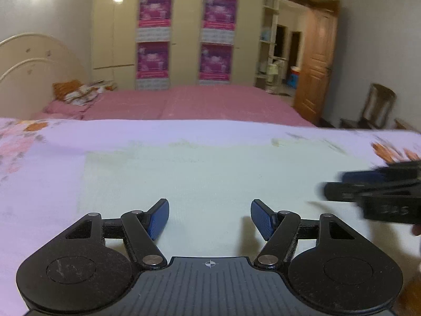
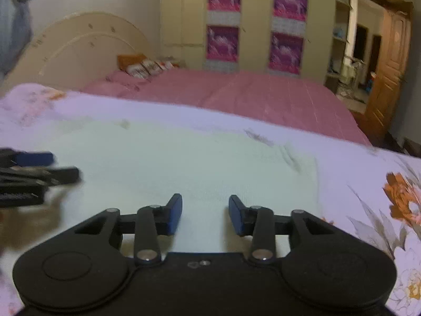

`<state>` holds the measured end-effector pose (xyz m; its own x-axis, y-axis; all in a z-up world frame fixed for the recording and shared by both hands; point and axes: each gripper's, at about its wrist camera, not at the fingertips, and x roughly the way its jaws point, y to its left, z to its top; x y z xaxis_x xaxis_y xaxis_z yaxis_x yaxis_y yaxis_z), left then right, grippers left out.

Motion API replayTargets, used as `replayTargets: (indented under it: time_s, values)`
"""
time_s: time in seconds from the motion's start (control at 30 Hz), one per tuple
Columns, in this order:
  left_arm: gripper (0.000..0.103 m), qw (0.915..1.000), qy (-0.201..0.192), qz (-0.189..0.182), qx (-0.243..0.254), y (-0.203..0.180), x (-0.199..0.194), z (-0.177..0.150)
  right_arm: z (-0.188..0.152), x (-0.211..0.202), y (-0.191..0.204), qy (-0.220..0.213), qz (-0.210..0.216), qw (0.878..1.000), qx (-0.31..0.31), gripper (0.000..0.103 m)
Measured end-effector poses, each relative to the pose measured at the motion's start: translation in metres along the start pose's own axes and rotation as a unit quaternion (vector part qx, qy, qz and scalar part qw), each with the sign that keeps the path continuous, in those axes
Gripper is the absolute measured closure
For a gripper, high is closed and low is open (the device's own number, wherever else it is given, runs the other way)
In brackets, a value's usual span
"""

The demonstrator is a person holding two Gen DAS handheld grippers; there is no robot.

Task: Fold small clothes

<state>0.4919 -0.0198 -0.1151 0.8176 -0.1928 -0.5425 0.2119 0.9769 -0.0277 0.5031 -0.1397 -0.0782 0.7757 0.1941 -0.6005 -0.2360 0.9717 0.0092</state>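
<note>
**A:** Floral bedding (image 2: pixel 373 200) lies right under your tools, and the pale green cloth (image 1: pixel 210 173) is spread flat on it, in front of both sets of fingers.

**B:** Are you gripping it?

**A:** No. Your left gripper (image 1: pixel 209 217) has its blue pads spread wide with only bare cloth showing between them. Your right gripper (image 2: pixel 205 214) stands parted too, narrower, and nothing is pinched there either.

**B:** What is hard to read?

**A:** Both views are blurred. From the left wrist, your right tool is a dark smear cut off by the frame's right edge; from the right wrist, your left tool is cut off at the left edge. Faint marks on the cloth's far edge are too soft to identify.

**B:** And beyond?

**A:** Past the floral cover you see a pink bed (image 1: pixel 200 102) with patterned pillows (image 2: pixel 147 68) against a cream headboard (image 2: pixel 86 44). Behind stands a cream wardrobe (image 1: pixel 181 39) carrying four magenta posters (image 1: pixel 155 9). An open shelf unit (image 1: pixel 269 44) holds small items you cannot make out, beside a wooden door (image 1: pixel 315 60) standing open.
</note>
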Motion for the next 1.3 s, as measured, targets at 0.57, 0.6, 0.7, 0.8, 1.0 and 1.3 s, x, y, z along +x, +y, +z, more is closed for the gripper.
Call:
replayTargets:
  time_s: [0.57,0.6,0.7,0.8,1.0,1.3]
  values:
    - [0.032,0.9997,-0.005,0.023,0.005,0.008,-0.032,-0.011,-0.019,-0.022,-0.019,0.025,-0.032,0.999,0.008,0.065]
    - [0.032,0.9998,-0.008,0.018,0.005,0.003,-0.039,-0.013,-0.022,-0.029,-0.014,0.018,-0.02,1.0,0.006,0.065]
    - [0.032,1.0,-0.009,0.001,0.005,-0.016,-0.054,-0.024,-0.031,-0.047,0.003,0.015,0.012,1.0,0.007,0.065]
    - [0.033,0.9998,0.015,0.004,0.011,-0.034,-0.057,-0.041,-0.05,-0.057,0.022,0.029,0.034,0.999,-0.012,0.065]
    - [0.033,0.9996,0.016,0.023,0.005,-0.027,-0.072,-0.058,-0.076,-0.07,0.037,0.025,0.004,0.999,-0.048,0.065]
    - [0.033,0.9983,0.024,0.049,-0.021,0.019,-0.09,-0.068,-0.093,-0.093,-0.032,0.033,-0.052,0.998,0.02,0.065]
